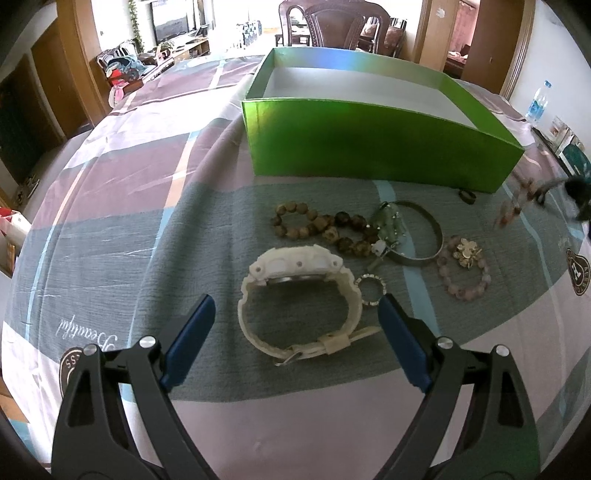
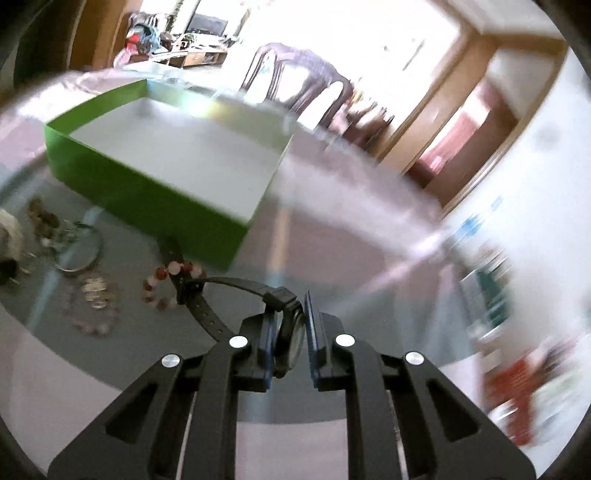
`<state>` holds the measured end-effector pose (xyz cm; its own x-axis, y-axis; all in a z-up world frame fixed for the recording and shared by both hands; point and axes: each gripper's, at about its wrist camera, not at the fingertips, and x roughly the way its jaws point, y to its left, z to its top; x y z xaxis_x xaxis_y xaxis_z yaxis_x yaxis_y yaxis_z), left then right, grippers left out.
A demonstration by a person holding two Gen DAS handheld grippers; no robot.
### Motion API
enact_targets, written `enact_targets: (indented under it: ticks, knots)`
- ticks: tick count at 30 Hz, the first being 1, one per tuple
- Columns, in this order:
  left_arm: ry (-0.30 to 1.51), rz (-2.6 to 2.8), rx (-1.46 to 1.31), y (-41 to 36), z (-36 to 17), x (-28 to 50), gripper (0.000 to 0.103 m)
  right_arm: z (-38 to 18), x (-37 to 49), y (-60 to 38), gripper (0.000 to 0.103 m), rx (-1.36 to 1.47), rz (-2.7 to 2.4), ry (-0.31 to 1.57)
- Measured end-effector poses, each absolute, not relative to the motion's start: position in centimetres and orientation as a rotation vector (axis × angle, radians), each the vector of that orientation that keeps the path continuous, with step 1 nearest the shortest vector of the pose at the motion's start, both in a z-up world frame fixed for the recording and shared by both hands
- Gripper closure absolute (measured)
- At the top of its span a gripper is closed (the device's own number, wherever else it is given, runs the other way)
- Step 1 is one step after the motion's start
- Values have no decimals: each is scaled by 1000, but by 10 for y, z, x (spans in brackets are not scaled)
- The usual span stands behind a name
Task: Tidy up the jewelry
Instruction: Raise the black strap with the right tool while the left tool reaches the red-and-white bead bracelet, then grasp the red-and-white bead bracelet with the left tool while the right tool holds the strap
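A green open box point(image 1: 369, 147) with a white inside stands on the patchwork tablecloth point(image 1: 147, 221). In front of it lie a white watch point(image 1: 295, 295), a brown bead bracelet point(image 1: 321, 229), a metal bangle point(image 1: 424, 236), a pink bead bracelet point(image 1: 469, 273) and a small ring point(image 1: 371, 290). My left gripper point(image 1: 295, 306) hovers open over the white watch, one finger on each side of it. My right gripper point(image 2: 290, 314) is shut on a black watch point(image 2: 291, 339), its strap point(image 2: 207, 306) hanging toward the cloth. The green box point(image 2: 166, 192) lies ahead and left of it, blurred.
A dark ring point(image 1: 466, 195) lies by the box's front right corner. A red-and-white bead bracelet point(image 2: 173, 273) lies near the black strap. A water bottle point(image 1: 537, 101) and small boxes stand at the far right table edge. A wooden chair point(image 1: 332, 22) stands behind the table.
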<state>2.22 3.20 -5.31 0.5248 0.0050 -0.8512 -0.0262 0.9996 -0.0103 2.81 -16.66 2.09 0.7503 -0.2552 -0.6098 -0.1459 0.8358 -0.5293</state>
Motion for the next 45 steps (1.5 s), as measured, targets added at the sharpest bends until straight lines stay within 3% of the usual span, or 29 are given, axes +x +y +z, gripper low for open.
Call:
enact_targets:
  ticks: [5,10,14,18,21,28,33,45]
  knots:
    - [1015,21,-25,33,-52,21,14,42,17,-159,88,-690,-49,633]
    - [1009,15,-27,32,-50,20,14,32,26,-168,88,-721,-53,677]
    - [1009,18,-24,32,-50,20,14,36,31,-190,88,-552,37,737]
    - [1009,16,-20,29,-49,21,14,15,40,-186,91,-660,-6,790]
    - [1005,11,-15,27,-48,19,14,26,42,-192,90,-511,141,838]
    - [970,-13,-32,27,-40,16,14,10,51,-187,94,-545,162,877]
    - [893,-193,-25,2,-21,9,14,19,40,-160,94,-477,247,840]
    - [927,-307,-42,-18,-28,18,19,29,43,-131,94,-312,353,860]
